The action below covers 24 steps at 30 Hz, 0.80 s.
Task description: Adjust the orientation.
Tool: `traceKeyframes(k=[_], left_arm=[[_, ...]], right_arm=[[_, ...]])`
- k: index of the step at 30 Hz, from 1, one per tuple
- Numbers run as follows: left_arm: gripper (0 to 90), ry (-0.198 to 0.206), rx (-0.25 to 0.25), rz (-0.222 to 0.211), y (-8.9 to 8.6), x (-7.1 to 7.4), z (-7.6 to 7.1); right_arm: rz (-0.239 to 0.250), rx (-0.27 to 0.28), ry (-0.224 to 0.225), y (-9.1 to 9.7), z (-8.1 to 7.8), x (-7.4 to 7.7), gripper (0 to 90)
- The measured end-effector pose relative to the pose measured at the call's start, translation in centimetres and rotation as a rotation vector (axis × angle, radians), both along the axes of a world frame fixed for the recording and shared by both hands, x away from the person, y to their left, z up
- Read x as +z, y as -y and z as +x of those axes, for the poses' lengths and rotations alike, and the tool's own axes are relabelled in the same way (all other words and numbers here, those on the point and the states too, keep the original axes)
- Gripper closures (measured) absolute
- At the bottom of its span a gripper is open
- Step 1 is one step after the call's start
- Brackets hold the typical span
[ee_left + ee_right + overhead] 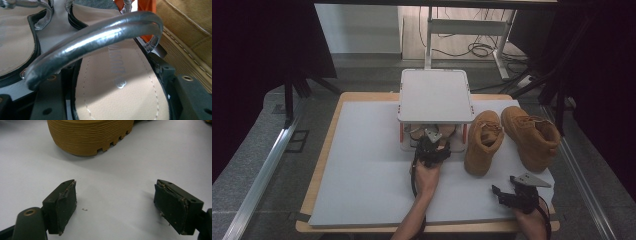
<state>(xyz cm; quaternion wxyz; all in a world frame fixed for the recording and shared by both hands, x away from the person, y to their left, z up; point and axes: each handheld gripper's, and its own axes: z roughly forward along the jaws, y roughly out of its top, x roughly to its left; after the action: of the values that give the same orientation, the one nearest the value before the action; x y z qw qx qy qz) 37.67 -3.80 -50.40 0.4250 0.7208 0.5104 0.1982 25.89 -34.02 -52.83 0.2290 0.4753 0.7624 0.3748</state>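
i'm reaching my left gripper [433,146] under the rack [435,95], its fingers closing around a sandal [120,87]. my right gripper [117,205] is hovering over the tabletop [367,165], fingers wide, holding nothing.

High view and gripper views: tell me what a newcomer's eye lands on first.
The pair of tan boots on the white mat, right of the small white shelf rack. Next, the left gripper reaching under that rack, its jaws either side of a sandal with a silver strap.

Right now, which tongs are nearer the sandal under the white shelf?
Left. The left tongs straddle the sandal at the shelf's lower level; the right tongs sit open near the table's front edge, beside the boots.
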Motion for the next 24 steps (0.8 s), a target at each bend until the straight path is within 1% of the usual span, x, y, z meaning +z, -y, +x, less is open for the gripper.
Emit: traceKeyframes(k=[3,9,14,17,18,21,24], left_arm=[[38.8,-0.007,0.005,0.005,0.1,-0.1,0.3],[38.7,-0.024,0.034,0.003,0.4,-0.3,1.2],[38.7,-0.028,0.039,0.013,0.5,-0.4,1.6],[38.6,-0.03,0.046,0.007,0.6,-0.5,1.8],[38.6,-0.029,0.044,0.014,0.7,-0.5,1.9],[38.3,-0.036,0.045,0.019,0.8,-0.6,2.0],[37.9,-0.044,0.044,0.014,0.7,-0.7,2.0]], right_arm=[[-0.001,0.002,-0.002,0.0,0.0,0.0,18.5],[-0.001,0.002,-0.002,0.0,0.0,0.0,18.5],[0.0,0.001,0.0,0.0,0.0,0.0,18.5],[-0.001,0.002,-0.002,0.0,0.0,0.0,18.5],[-0.001,0.002,-0.001,0.0,0.0,0.0,18.5],[0.0,0.001,0.001,0.0,0.0,0.0,18.5],[0.0,0.001,0.0,0.0,0.0,0.0,18.6]])
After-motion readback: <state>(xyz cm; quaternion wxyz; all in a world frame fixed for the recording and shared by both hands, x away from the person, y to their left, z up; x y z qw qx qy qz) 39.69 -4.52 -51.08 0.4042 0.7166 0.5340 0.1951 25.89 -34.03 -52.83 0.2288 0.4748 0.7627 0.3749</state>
